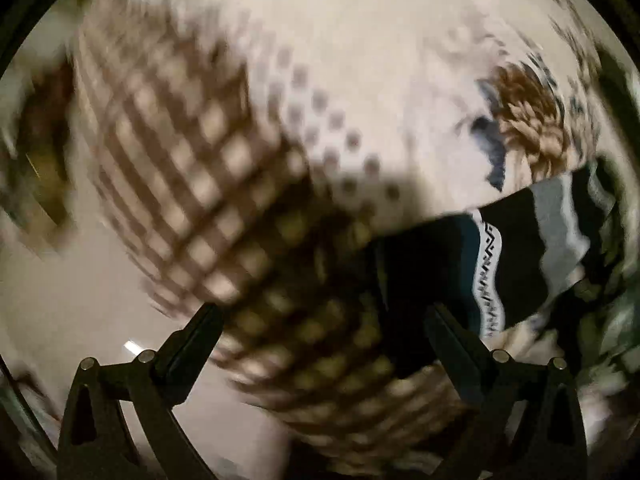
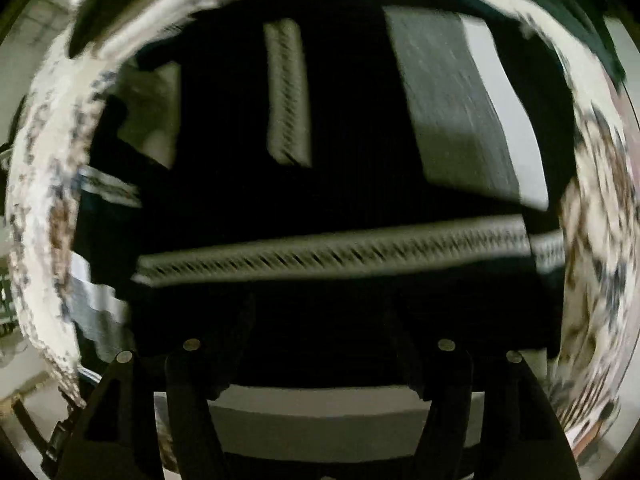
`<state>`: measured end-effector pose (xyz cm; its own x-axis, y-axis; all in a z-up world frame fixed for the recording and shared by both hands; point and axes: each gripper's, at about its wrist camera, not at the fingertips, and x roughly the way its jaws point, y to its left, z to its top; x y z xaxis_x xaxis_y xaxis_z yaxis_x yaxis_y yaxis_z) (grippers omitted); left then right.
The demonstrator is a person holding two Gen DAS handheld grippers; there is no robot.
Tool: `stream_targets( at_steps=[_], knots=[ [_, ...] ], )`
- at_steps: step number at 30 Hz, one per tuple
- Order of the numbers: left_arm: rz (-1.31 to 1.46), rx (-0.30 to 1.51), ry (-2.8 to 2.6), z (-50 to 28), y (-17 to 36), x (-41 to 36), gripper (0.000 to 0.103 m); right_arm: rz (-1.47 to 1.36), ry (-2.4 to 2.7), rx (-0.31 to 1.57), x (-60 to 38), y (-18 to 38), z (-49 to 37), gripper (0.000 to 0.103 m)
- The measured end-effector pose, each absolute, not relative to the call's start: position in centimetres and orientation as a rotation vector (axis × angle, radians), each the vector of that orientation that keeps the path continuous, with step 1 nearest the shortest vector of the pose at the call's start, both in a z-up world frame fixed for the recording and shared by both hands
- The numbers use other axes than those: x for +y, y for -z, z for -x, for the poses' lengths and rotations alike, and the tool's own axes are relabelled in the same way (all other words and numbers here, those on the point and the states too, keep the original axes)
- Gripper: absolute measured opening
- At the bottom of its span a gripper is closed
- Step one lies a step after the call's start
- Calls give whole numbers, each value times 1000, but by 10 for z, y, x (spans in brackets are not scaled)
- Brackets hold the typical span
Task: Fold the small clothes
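Evidently poised for a fold, the left gripper (image 1: 320,316) hovers spread-jawed above the checked cloth (image 1: 192,168), the right gripper (image 2: 320,320) likewise unclenched over the dark patterned garment (image 2: 332,184).

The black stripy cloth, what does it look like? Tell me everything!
The black stripy cloth is dark knit with grey and white bands and a thin zigzag stripe. It lies rumpled on a flowery sheet, filling the blurry right wrist view. The right gripper hovers over its near edge, fingers apart.

Dark striped garment (image 2: 320,200) fills view above jaws.
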<state>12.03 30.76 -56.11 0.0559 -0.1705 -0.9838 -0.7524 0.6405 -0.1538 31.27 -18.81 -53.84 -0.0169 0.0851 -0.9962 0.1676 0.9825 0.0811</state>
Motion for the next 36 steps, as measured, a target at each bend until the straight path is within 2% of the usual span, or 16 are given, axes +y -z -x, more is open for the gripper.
stream_targets(
  at_steps=[2, 4, 6, 7, 8, 10, 11, 13, 16, 20, 24, 29, 36],
  knots=[
    [1014, 1440, -481, -117, 584, 307, 102, -226, 93, 1601, -194, 548, -302, 68],
    [1045, 1403, -470, -129, 598, 298, 102, -247, 107, 1599, -199, 553, -294, 68],
    [966, 1386, -488, -145, 600, 288, 89, -229, 122, 1589, -201, 553, -289, 68],
    [893, 1389, -519, -155, 597, 282, 67, -218, 127, 1583, -202, 552, -287, 68],
    [856, 1386, -539, -160, 594, 280, 40, -204, 130, 1576, -203, 550, -286, 68],
    [801, 1350, -599, -163, 581, 283, 10, -156, 152, 1559, -202, 545, -287, 68],
    [808, 1332, -610, -162, 575, 287, 7, -120, 172, 1549, -204, 541, -287, 68],
    [795, 1277, -624, -162, 556, 295, 4, -43, 224, 1515, -211, 533, -290, 68],
    [687, 1214, -611, -179, 516, 299, 4, 13, 280, 1458, -225, 524, -297, 79],
    [559, 1145, -566, -216, 461, 294, 4, -42, 294, 1444, -242, 529, -320, 80],
    [443, 1080, -451, -274, 407, 251, 4, -144, 296, 1457, -265, 531, -342, 80],
    [375, 1063, -156, -369, 368, 102, 4, -225, 319, 1476, -315, 527, -339, 80],
    [196, 1194, 256, -448, 402, -170, 4, -313, 410, 1481, -416, 525, -318, 80]
  ],
)
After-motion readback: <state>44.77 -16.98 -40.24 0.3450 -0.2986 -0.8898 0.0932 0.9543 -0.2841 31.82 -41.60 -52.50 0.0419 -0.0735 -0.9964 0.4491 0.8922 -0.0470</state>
